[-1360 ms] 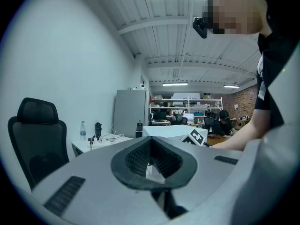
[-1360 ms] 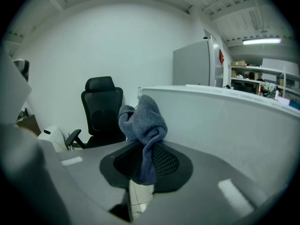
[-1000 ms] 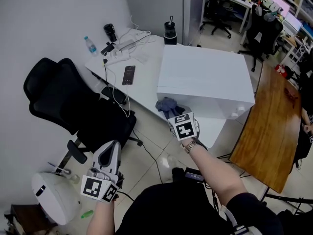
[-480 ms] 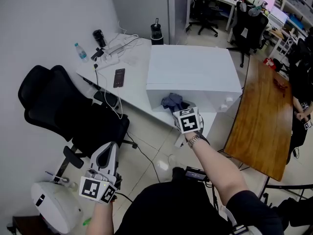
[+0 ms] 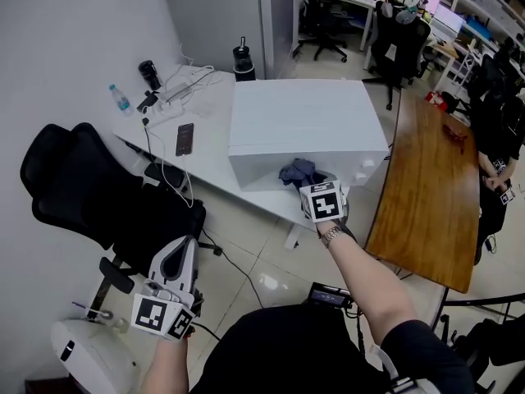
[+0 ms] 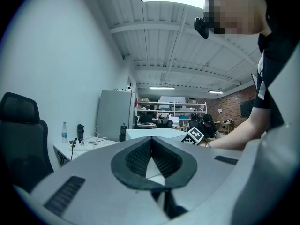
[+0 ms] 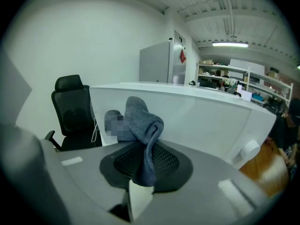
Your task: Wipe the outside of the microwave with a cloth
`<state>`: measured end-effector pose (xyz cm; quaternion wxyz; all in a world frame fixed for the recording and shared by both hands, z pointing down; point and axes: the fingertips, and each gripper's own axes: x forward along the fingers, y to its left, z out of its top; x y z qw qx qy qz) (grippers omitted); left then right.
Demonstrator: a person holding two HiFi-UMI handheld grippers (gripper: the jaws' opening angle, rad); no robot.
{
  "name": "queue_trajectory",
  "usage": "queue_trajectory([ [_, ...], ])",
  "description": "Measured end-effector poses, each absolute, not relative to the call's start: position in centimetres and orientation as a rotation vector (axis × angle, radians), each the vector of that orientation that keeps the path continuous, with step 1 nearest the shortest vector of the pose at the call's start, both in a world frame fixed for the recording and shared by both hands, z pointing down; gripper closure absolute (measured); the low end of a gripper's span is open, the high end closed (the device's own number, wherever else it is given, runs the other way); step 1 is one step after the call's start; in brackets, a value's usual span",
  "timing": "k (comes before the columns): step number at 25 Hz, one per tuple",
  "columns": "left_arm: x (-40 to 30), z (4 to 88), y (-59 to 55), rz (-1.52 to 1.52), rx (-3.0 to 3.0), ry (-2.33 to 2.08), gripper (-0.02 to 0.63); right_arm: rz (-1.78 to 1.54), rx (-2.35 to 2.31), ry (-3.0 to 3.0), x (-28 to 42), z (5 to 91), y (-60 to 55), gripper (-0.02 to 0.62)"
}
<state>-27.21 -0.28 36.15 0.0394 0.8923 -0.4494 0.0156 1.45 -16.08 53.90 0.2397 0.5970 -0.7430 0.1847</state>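
Pinching the grey cloth point(image 7: 140, 118) tight, the right gripper point(image 7: 146, 159) holds it by the front of the microwave point(image 5: 299, 121). Only a small bit is caught, so hard rubbing may pull it loose. The left gripper point(image 6: 151, 159) hangs closed, empty

Office: white desk point(image 5: 212, 148), black swivel chair point(image 5: 82, 191)

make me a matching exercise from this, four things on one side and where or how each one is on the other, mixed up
1 cloth
2 left gripper
3 phone
4 water bottle

A lying flat on the desk, beside the microwave
B shut, nothing in it
C at the desk's far end, near the wall
D pinched in the right gripper

Pairs: 1-D, 2-B, 3-A, 4-C
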Motion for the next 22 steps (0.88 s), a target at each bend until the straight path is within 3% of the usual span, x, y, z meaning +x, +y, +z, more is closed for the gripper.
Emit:
queue_trajectory([
  [22,-14.9,35.4,-0.1,0.078,2.8,-1.264,0.601,0.584,1.785,-1.97,15.3,53.9,-13.1,0.543],
])
